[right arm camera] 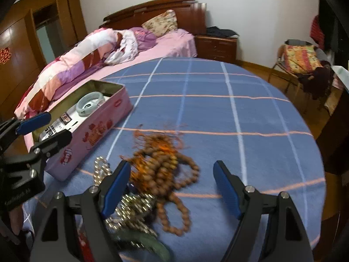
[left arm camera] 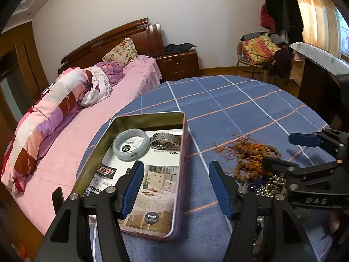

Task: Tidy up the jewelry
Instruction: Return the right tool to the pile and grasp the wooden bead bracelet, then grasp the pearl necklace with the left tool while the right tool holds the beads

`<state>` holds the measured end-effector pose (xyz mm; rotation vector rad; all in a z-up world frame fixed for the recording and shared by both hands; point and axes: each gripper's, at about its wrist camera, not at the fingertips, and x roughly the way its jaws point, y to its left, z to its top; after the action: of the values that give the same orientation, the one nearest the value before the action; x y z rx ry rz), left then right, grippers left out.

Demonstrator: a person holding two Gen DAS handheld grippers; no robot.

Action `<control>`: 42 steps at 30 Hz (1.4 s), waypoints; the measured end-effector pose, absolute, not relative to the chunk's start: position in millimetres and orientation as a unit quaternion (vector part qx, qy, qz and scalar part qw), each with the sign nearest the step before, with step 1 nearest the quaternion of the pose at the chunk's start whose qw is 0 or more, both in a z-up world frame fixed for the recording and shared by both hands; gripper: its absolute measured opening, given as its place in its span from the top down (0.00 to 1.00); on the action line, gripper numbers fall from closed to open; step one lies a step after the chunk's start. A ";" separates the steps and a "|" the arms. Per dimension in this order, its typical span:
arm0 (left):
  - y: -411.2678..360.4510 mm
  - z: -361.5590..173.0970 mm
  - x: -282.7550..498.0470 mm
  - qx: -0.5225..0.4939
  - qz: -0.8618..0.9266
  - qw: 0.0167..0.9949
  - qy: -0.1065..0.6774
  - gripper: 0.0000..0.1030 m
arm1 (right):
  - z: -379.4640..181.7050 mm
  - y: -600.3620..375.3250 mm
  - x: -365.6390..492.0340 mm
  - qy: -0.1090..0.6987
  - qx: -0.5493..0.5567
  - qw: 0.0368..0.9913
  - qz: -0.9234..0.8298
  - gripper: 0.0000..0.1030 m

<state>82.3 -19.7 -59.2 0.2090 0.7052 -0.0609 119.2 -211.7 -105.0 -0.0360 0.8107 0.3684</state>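
The wooden bead strands lie heaped on the checked blue bench, tangled with a silver chain toward its near edge. Beside them stands the pink tin, holding a pale bangle and a steel watch. My right tool gapes empty over the beads; my left tool spreads empty over the tin's near right corner.

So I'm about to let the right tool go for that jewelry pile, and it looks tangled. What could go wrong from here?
1. The wooden bead strand is knotted up with orange tassel cord and overlaps the metal chain, so one pinch may drag several pieces along.
2. The loops could snag on the tin box's rim when carried over.
3. Anything dropped in might knock the jade bangle or the watch.
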 end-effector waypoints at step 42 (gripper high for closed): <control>-76.9 -109.8 95.5 0.135 -0.144 0.881 0.430 0.73 | -108.3 -263.9 102.7 0.370 0.016 0.921 0.122 0.84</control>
<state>95.5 -76.9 -109.8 0.2810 0.8956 -0.2997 102.7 -263.9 -108.3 0.0334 0.7600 0.2500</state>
